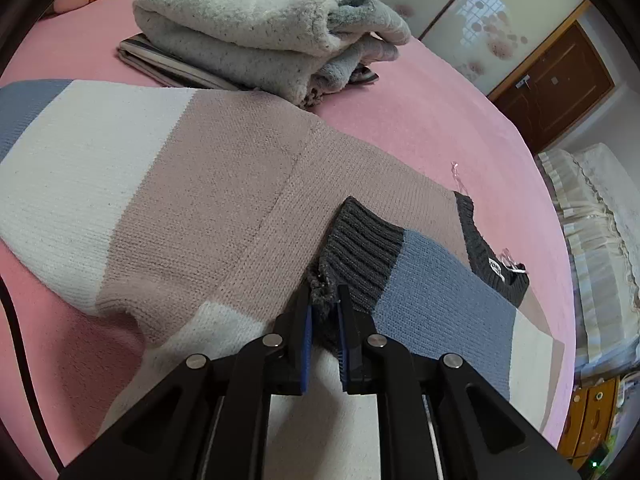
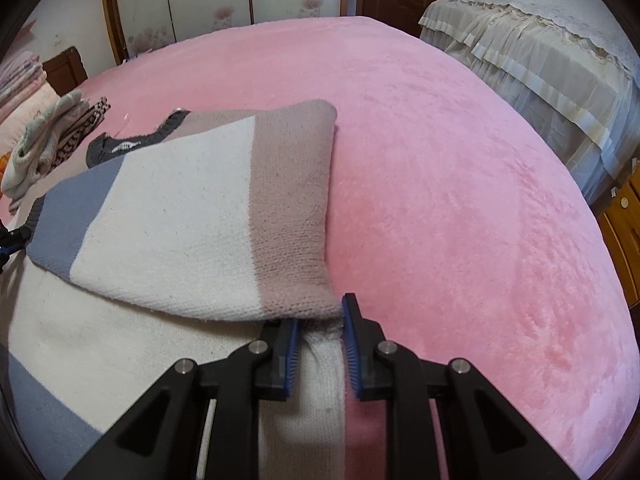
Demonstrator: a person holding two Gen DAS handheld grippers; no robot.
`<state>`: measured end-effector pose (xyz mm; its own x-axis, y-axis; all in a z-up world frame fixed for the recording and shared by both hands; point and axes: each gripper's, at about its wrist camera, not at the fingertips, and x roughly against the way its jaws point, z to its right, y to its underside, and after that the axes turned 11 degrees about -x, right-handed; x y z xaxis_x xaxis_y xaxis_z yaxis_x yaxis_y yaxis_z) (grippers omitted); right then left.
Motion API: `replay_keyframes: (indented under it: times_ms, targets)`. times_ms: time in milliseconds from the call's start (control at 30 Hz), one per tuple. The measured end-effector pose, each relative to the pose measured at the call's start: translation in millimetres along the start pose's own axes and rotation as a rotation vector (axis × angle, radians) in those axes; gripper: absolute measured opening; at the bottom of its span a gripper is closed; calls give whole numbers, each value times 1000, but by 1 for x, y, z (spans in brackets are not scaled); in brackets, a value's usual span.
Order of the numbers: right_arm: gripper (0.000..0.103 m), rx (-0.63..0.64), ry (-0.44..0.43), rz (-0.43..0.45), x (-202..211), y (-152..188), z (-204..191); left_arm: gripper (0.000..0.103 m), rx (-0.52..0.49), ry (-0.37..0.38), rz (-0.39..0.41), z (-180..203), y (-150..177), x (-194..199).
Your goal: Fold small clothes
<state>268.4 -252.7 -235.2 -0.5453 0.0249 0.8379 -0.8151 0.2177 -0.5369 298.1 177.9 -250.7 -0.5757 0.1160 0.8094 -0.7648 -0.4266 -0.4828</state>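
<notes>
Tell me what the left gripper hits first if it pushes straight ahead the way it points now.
The left gripper is shut on the sleeve's dark ribbed cuff, so that cuff is already at its tips. Pushing on would likely press the cuff into the taupe sweater body beneath, then the pink bed cover; depth is unclear.

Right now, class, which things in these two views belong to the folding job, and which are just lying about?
Part of the job:
- striped sweater, spread on the bed
- its dark cuff, pinched in the left gripper
- right gripper, at the sweater's side edge

Lying about:
- folded fluffy garment on a striped cloth
- pink bedspread
- covered furniture
- wardrobe doors
</notes>
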Motion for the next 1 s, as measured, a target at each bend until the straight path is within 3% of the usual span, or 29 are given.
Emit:
replay_keyframes:
  times_ms: [67, 200, 267, 333, 433, 600, 700, 833, 1000]
  targets:
    - [23, 13, -6, -14, 7, -1, 0, 17, -13, 2, -23, 1, -2, 4]
    - [34, 80, -26, -9, 29, -3, -1, 48, -55, -1, -35, 8, -9, 22]
    - [44, 113, -57, -1, 44, -7, 0, 49, -98, -15, -12, 15, -14, 38]
    - [48, 129, -78, 14, 56, -13, 2, 50, -138, -41, 18, 22, -21, 52]
    - [49, 113, -94, 61, 70, -30, 4, 54, -156, -18, 60, 32, -32, 63]
    - [48, 91, -84, 107, 42, -73, -8, 54, -147, 41, 39, 47, -44, 38]
    - [31, 90, -79, 79, 8, -93, -24, 53, -162, 47, 9, 59, -45, 13]
    - [20, 89, -40, 42, -31, -106, -38, 48, -192, -14, -35, 69, -43, -16]
    - [16, 59, -29, -16, -65, -116, -29, 37, -222, -80, -62, 66, -46, -36]
